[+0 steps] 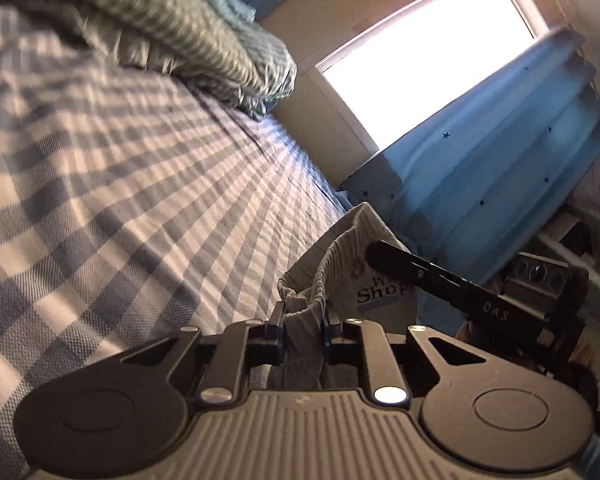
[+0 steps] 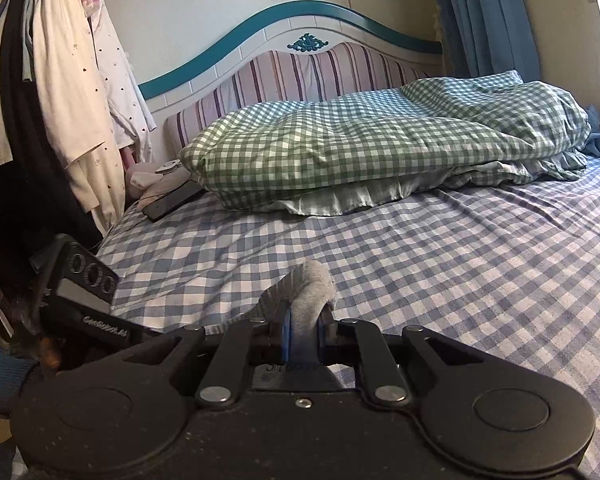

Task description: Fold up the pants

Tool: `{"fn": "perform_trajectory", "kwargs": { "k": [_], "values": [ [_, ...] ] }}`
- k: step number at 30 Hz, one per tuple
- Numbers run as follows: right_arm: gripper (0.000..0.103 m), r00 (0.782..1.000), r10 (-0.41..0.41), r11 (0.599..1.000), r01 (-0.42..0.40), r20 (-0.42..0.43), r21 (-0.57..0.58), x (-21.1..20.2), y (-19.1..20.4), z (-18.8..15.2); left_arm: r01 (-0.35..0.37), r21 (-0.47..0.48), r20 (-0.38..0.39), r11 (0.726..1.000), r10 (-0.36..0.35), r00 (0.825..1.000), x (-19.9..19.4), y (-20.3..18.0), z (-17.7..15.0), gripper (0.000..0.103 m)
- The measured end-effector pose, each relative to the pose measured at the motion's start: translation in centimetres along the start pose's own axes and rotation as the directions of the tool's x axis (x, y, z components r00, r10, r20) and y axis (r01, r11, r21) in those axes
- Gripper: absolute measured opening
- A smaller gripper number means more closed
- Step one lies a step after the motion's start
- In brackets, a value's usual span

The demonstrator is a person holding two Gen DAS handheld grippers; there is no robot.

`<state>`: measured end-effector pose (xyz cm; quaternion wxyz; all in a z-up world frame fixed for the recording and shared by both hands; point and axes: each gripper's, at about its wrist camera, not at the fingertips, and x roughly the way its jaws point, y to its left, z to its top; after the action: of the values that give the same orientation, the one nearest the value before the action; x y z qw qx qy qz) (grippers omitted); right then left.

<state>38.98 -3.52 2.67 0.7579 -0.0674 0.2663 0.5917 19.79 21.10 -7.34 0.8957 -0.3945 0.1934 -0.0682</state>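
Left gripper [image 1: 303, 322] pinches grey pants [image 1: 332, 276] above the checked bed [image 1: 120, 168]. Right gripper [image 2: 303, 320] pinches a bunched fold of them too.

Quilt [image 2: 380, 148] on bed [image 2: 420, 264], before headboard [image 2: 292, 60]

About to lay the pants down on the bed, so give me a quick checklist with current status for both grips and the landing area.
1. left gripper shut on the grey pants: ok, fabric bunched between the fingers.
2. right gripper shut on the pants: ok, a grey fold sits between the blue pads.
3. Pants spread flat between the grippers: cannot tell, the span is out of view.
4. Landing area on the checked bed sheet: ok, bare ahead of the right gripper.
5. Green checked duvet and dark phone clear of the landing area: ok, both near the headboard.
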Motion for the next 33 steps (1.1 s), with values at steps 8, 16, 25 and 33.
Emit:
{"fn": "perform_trajectory", "kwargs": {
  "k": [8, 16, 25, 33],
  "values": [
    [0.014, 1.0, -0.015, 0.998, 0.016, 0.018, -0.055, -1.4, 1.4, 0.1, -0.11, 0.067, -0.018, 0.992, 0.112, 0.994, -0.8, -1.8, -0.8, 0.089],
    [0.014, 0.991, 0.093, 0.99, -0.083, 0.093, -0.114, -5.9, 3.1, 1.9, 0.07, -0.039, 0.032, 0.997, -0.069, 0.997, -1.1, 0.3, 0.0, 0.101],
    [0.014, 0.983, 0.137, 0.978, -0.115, 0.119, -0.176, -8.8, 5.0, 2.6, 0.244, -0.088, -0.076, 0.966, -0.251, 0.965, 1.4, 0.8, 0.0, 0.101],
    [0.019, 0.997, -0.028, 0.992, 0.036, 0.067, -0.123, -5.6, 3.5, 1.8, 0.166, -0.093, -0.062, 0.982, -0.172, 0.983, 1.6, 1.1, 0.2, 0.026]
  ]
}}
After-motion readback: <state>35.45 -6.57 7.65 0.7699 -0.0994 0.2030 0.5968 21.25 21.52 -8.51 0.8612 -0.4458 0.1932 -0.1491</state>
